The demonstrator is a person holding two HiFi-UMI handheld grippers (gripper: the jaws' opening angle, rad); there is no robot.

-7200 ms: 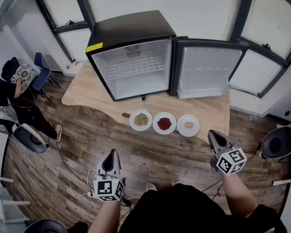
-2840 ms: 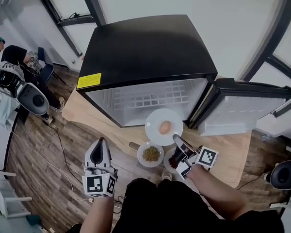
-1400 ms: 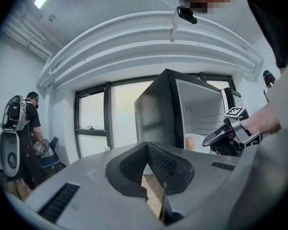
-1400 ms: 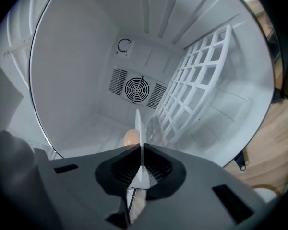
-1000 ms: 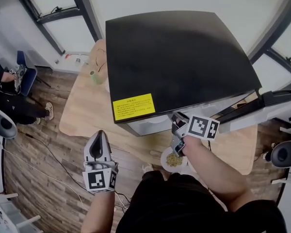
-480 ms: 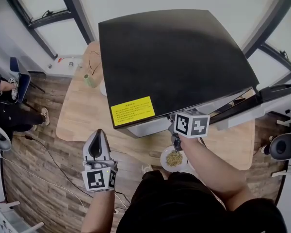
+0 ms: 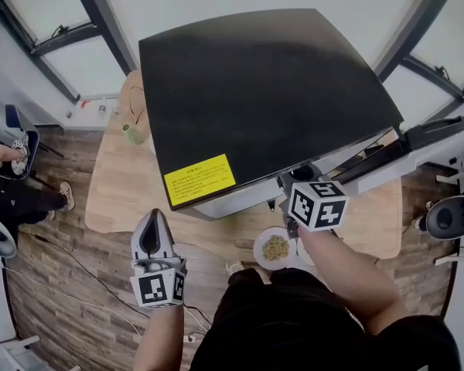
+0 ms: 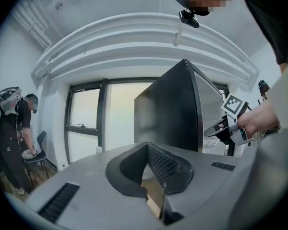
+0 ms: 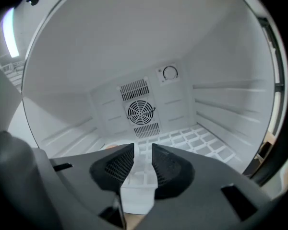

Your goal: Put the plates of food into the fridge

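Observation:
The black mini fridge [image 7: 263, 91] stands on the wooden table [image 7: 120, 188] with its door [image 7: 417, 147] swung open to the right. My right gripper [image 7: 292, 182] is at the fridge mouth, its tips under the top's edge. Its jaws [image 9: 143, 150] stand open and empty over the white wire shelf [image 9: 197, 140]. A plate with something orange [image 9: 110, 147] peeps out low at the left, behind the left jaw. A plate of yellowish food [image 7: 274, 248] sits on the table before the fridge, and another plate [image 7: 303, 253] is mostly under my right arm. My left gripper [image 7: 153, 216] hangs shut and empty [image 8: 148, 147] over the floor.
A green cup [image 7: 129, 133] stands on the table left of the fridge. A person [image 8: 12, 138] is by a chair at the far left, near the windows [image 8: 86, 128]. A black round chair [image 7: 441, 219] is at the right edge. Wood floor [image 7: 62, 284] lies below the table.
The egg plate that the right gripper carried earlier is no longer in it. The right gripper has shifted slightly right at the fridge mouth. The left gripper has barely moved.

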